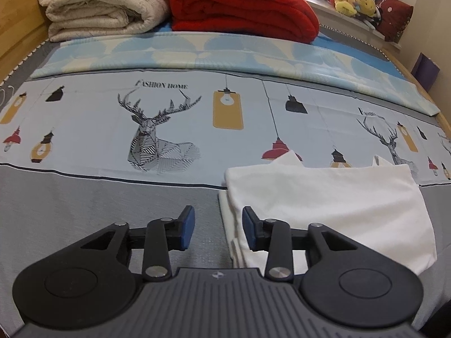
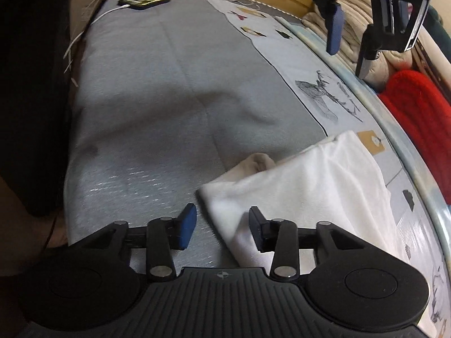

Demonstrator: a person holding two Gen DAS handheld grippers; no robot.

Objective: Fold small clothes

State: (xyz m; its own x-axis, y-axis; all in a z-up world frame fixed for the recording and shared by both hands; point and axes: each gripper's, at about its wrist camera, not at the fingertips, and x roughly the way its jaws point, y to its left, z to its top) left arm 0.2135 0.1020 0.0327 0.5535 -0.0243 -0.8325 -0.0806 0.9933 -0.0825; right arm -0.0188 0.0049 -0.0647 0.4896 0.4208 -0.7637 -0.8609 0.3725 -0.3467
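Because the garment (image 1: 324,205) lies flat on the grey sheet (image 1: 98,211), it occupies the lower right of the left wrist view, its left edge showing stacked layers (a judgement: at least one fold is already in place); two small corners of cloth project from its far edge toward the printed band with the deer (image 1: 157,140). The flat lay keeps the edges reachable from the side; the bare sheet to the left gives room for a further fold.

The left gripper (image 1: 218,226) is held low and roughly level, fingers spread, nothing between them; the right pad (image 1: 249,225) stands over the garment's left margin, the left pad over the sheet, so the cloth edge falls between the two. Whether either pad touches the cloth cannot be told.

In the right wrist view, the garment (image 2: 315,180) runs from the lower centre toward the right, with a beige inner layer visible at its near-left corner; the right gripper (image 2: 222,225) also has its fingers spread and holds nothing, its gap straddling that corner. The left gripper (image 2: 366,19) appears in the upper right of this view, raised above the bed.

A phone (image 2: 144,0) with its cable lies at the upper left; folded blankets (image 1: 174,2) sit at the top of the left wrist view, well apart from the work.
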